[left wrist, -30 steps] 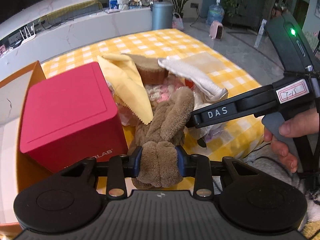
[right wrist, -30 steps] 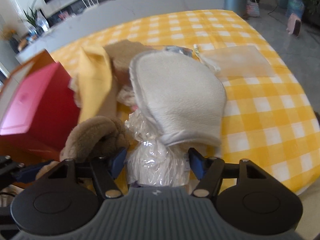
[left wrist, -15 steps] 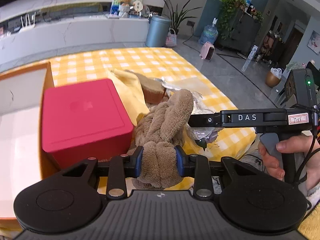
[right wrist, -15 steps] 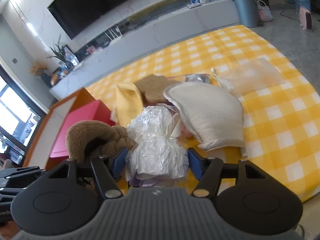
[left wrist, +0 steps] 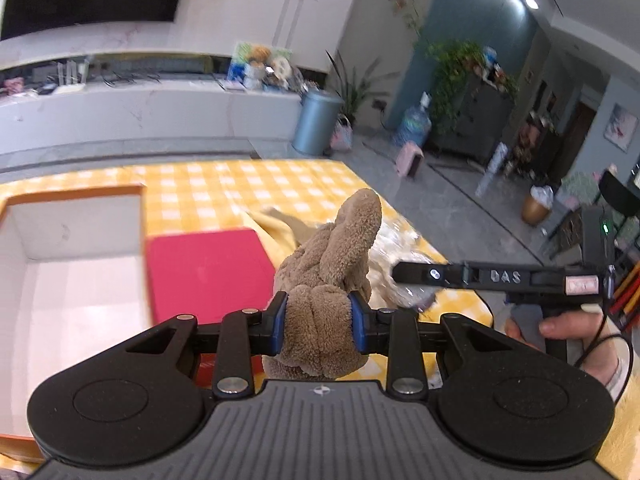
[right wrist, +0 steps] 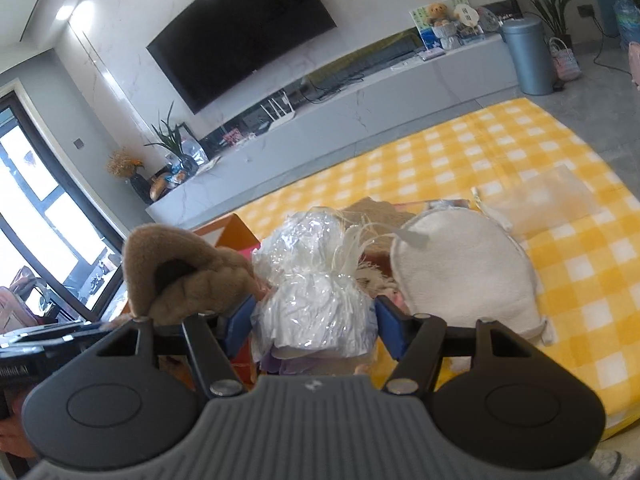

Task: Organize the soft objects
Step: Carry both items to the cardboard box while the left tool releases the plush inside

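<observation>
Above the near edge of the table (right wrist: 500,152), both tools are loaded and lifted. The left tool (left wrist: 319,323) is clamped on a brown plush glove (left wrist: 336,264), whose free end stands up past the blue pads. The right tool (right wrist: 314,316) is clamped on a white bundle wrapped in clear plastic (right wrist: 316,276); the two held things hang just beside each other, the glove to the left.

To the far left sits an open orange-rimmed box (left wrist: 72,272) with a white interior, and nothing soft shows inside it. A red box (left wrist: 208,268) lies just right of it. On the yellow checked cloth a white quilted mitt (right wrist: 464,268) lies flat, with a brownish piece (right wrist: 376,210) and a flat translucent bag (right wrist: 548,196) farther off, and a yellow cloth (left wrist: 276,232) partly hidden behind the glove.

Judging from this, the sorting is at an early stage: two items are picked up but not yet placed, and at least the mitt, the yellow cloth and the brownish piece remain on the table. The open box looks the likely destination.
</observation>
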`<move>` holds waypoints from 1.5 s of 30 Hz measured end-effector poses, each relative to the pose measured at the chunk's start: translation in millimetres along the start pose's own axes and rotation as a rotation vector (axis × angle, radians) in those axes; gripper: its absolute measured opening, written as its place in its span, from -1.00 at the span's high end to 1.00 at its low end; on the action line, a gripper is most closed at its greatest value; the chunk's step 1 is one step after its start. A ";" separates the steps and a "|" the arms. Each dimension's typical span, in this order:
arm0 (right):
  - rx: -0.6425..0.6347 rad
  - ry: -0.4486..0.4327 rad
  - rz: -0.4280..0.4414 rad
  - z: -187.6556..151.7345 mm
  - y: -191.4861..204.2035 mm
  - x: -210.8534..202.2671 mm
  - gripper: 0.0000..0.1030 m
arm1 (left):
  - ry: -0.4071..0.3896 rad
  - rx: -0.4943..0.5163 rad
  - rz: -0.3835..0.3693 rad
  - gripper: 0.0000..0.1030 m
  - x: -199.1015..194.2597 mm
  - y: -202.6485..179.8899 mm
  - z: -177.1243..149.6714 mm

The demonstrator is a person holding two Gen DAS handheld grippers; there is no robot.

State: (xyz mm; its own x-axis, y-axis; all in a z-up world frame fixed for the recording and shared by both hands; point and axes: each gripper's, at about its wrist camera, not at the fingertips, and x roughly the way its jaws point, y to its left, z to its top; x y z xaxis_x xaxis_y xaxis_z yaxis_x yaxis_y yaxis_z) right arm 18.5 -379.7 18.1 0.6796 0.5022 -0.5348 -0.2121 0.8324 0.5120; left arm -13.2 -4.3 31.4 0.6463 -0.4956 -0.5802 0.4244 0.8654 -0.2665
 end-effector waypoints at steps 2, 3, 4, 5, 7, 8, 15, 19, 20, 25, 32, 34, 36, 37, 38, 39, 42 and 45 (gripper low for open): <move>-0.014 -0.008 0.013 1.4 8.6 -1.1 -0.25 | -0.029 -0.032 0.027 0.31 -11.3 9.0 2.4; -0.021 -0.012 0.020 2.3 13.7 -1.2 -0.25 | -0.041 -0.056 0.039 0.31 -17.4 16.0 3.5; -0.032 -0.018 0.021 2.5 19.9 -1.4 -0.25 | -0.054 -0.077 0.048 0.31 -24.2 22.3 6.4; -0.047 -0.028 0.010 2.6 27.1 -1.0 -0.25 | -0.069 -0.094 0.061 0.31 -31.3 29.2 7.0; -0.079 -0.055 -0.012 1.9 43.8 0.1 -0.25 | -0.101 -0.121 0.103 0.31 -45.6 42.8 6.8; -0.090 -0.059 -0.005 2.0 51.9 1.4 -0.25 | -0.116 -0.135 0.129 0.31 -52.0 50.3 6.4; -0.121 -0.098 -0.020 1.2 114.7 27.1 -0.25 | -0.148 -0.237 0.325 0.31 -72.5 101.7 3.0; -0.154 -0.070 0.012 -2.9 156.1 55.2 -0.25 | -0.120 -0.268 0.368 0.31 -54.6 124.6 -2.9; -0.168 -0.063 0.016 -5.1 166.8 62.8 -0.25 | -0.096 -0.283 0.372 0.31 -49.5 129.7 -5.3; -0.265 0.020 0.040 -23.2 210.4 100.1 -0.25 | 0.011 -0.305 0.479 0.31 -31.3 150.7 -20.3; -0.406 0.116 -0.038 -45.5 240.1 153.9 -0.25 | 0.110 -0.288 0.581 0.31 -29.1 166.6 -38.6; -0.457 0.130 -0.079 -52.6 241.9 166.1 -0.24 | 0.120 -0.292 0.574 0.31 -28.8 167.6 -38.9; -0.460 0.159 -0.080 -54.5 238.2 176.6 -0.24 | 0.128 -0.271 0.573 0.31 -29.5 164.3 -38.4; -0.454 0.172 -0.078 -55.2 237.4 181.3 -0.24 | 0.132 -0.262 0.576 0.31 -28.9 161.6 -40.0; -0.455 0.182 -0.083 -56.0 236.6 184.3 -0.24 | 0.132 -0.255 0.578 0.31 -26.1 162.0 -41.0; -0.462 0.187 -0.093 -58.1 236.5 186.6 -0.24 | 0.123 -0.249 0.579 0.29 -25.4 161.5 -40.9; -0.473 0.185 -0.114 -65.9 240.6 185.4 -0.24 | 0.081 -0.254 0.588 0.18 -30.0 161.8 -38.9; -0.464 0.192 -0.113 -64.0 239.6 186.0 -0.24 | 0.028 -0.255 0.591 -0.29 -36.7 157.4 -35.7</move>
State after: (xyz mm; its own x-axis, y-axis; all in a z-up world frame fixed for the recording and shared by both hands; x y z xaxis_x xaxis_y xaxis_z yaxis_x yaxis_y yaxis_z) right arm 49.2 -71.9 -1.6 0.5838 0.4012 -0.7059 -0.4644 0.8781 0.1150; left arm 7.3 152.7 -16.7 0.7068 0.0693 -0.7040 -0.1643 0.9841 -0.0681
